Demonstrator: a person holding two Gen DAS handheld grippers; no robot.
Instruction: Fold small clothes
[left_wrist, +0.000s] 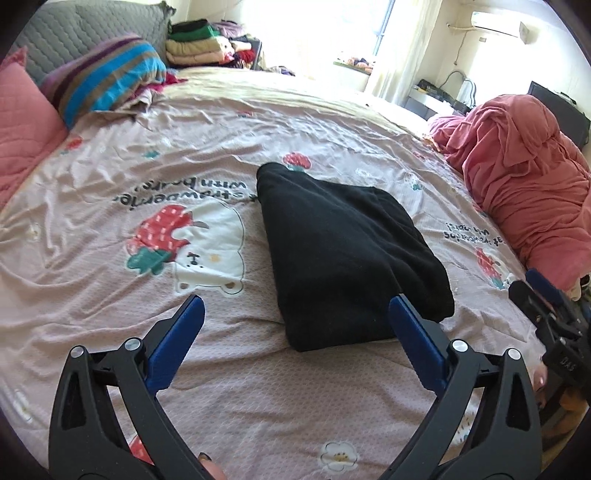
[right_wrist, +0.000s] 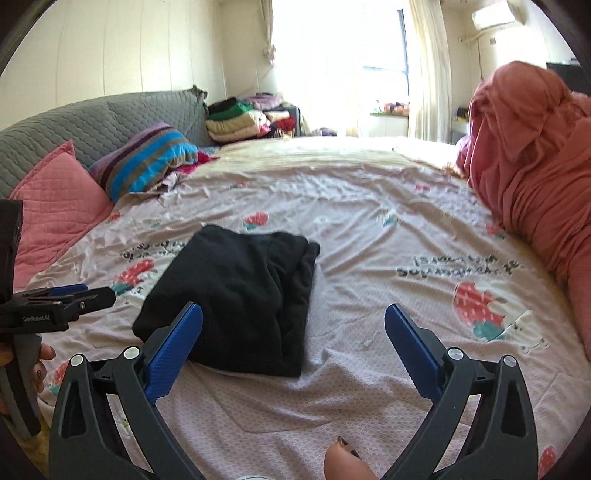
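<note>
A black garment (left_wrist: 343, 251) lies folded into a thick rectangle on the pink strawberry-print bedsheet (left_wrist: 147, 162). It also shows in the right wrist view (right_wrist: 240, 295). My left gripper (left_wrist: 295, 314) is open and empty, just short of the garment's near edge. My right gripper (right_wrist: 293, 321) is open and empty, its left finger (right_wrist: 177, 343) in front of the garment's near corner. The right gripper shows at the right edge of the left wrist view (left_wrist: 550, 314); the left gripper shows at the left edge of the right wrist view (right_wrist: 59, 301).
A bunched red-pink blanket (left_wrist: 524, 177) lies on the bed's right side. A striped pillow (left_wrist: 107, 81) and a pink quilted pillow (left_wrist: 26, 118) lie at the left by a grey headboard (right_wrist: 92, 122). Stacked folded clothes (right_wrist: 240, 122) sit at the back near the window.
</note>
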